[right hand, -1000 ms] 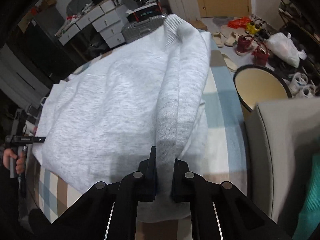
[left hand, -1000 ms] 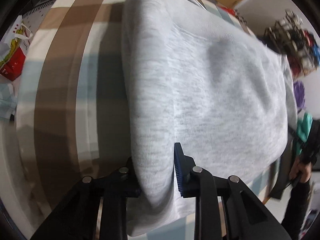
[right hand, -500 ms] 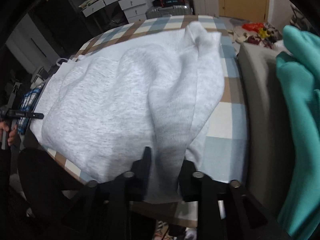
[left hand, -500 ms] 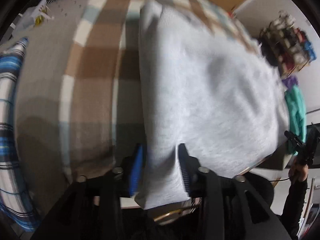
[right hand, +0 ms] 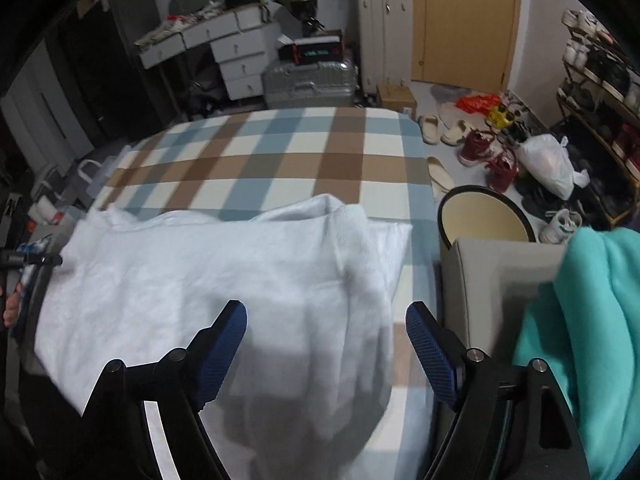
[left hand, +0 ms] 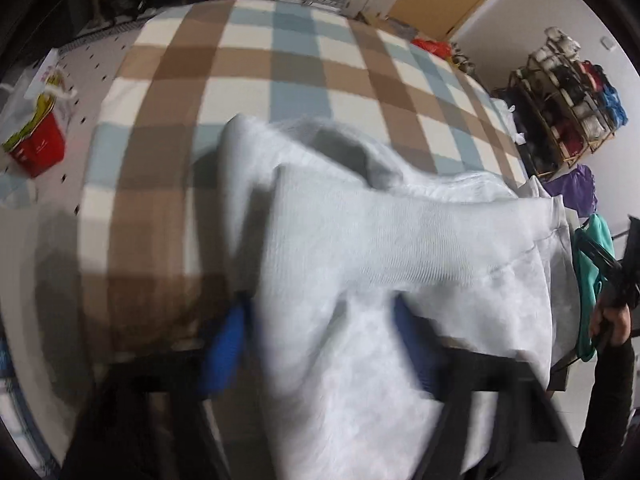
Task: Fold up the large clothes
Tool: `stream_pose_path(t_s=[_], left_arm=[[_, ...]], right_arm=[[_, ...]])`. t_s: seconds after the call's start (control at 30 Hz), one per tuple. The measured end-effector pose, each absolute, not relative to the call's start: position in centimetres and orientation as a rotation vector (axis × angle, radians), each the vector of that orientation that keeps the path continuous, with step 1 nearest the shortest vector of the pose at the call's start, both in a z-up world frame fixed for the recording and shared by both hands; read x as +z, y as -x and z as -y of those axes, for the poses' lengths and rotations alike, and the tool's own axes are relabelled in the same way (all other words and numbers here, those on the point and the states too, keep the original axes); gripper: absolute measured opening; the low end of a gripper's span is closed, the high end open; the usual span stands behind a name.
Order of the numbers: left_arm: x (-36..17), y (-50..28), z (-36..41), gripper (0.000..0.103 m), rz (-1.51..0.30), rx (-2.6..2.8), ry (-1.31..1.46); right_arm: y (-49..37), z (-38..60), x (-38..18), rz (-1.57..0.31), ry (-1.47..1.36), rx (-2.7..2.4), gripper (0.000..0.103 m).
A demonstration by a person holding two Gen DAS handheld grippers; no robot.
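Observation:
A light grey sweater (left hand: 400, 248) lies bunched in a folded heap along the near edge of the checked bed (left hand: 280, 80). Its near end runs between the blue pads of my left gripper (left hand: 320, 344), whose jaws are opening; the view is blurred and the cloth drapes over the right finger. In the right wrist view the sweater (right hand: 200, 272) lies just beyond and below my right gripper (right hand: 328, 350). Its jaws are opening wide and the pads (right hand: 224, 344) touch nothing. A person's hand (left hand: 612, 320) holds the other gripper at the far right.
A teal garment (right hand: 592, 320) lies over a grey padded seat (right hand: 500, 280) right of the bed (right hand: 280, 152). Past it stands a round bin (right hand: 484, 216); shoes and bags litter the floor. A red bag (left hand: 36, 152) sits on the floor at left.
The sweater, earlier stretched over the bed's length, now sits gathered at the near edge, baring the far half. Both grippers widened their jaws; the right one let go of the cloth.

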State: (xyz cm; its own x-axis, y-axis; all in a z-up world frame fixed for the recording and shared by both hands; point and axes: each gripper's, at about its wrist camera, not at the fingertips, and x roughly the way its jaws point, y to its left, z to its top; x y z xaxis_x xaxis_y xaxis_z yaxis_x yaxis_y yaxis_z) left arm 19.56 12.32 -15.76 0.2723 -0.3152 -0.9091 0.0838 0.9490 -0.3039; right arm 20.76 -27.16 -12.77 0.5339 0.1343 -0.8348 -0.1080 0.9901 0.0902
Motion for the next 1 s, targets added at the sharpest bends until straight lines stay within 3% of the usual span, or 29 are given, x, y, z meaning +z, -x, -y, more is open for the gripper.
stream_pose_path(t_s=[0.07,0.1,0.13,0.17,0.37,0.6,0.73,1.0], left_arm=[[-15.6,-19.0,-11.3,0.027,-1.271,-0.225,0.093],[-15.3,-18.4,-10.9,0.023,-1.27,-0.229,0.058],[-14.9,-18.0,-10.4,0.022,-1.249,-0.235,0.027],[-14.5,-17.7,-10.0,0.022,-1.228,-0.231,-0.006],[-11.8,-15.0,-7.4,0.02,-1.068,-0.198,-0.217],[-9.6,-15.7,-8.2,0.02,-0.952,-0.171,-0.219],[-9.5,-17.6,-9.6,0.02,-0.975,-0.161,-0.127],[-14.9,-21.2,-12.3,0.019,-1.104,-0.141,0.013]], right_arm=[[-21.8,27.0,-14.0,-1.019,-0.007,0.128,0.076],[-21.7,26.9,-14.7,-1.031,0.022,0.121,0.068],[-21.5,26.9,-15.3,-1.043,0.054,0.108,0.039],[-21.6,26.7,-15.8,-1.05,0.108,0.061,0.019],[-18.3,26.5,-13.4,-0.889,0.111,0.103,0.011],[-16.7,26.3,-9.0,-0.704,0.093,0.042,0.011],[-18.0,26.4,-7.6,-0.66,0.084,0.013,0.011],[-23.8,27.4,-12.8,-0.805,0.074,-0.084,0.011]])
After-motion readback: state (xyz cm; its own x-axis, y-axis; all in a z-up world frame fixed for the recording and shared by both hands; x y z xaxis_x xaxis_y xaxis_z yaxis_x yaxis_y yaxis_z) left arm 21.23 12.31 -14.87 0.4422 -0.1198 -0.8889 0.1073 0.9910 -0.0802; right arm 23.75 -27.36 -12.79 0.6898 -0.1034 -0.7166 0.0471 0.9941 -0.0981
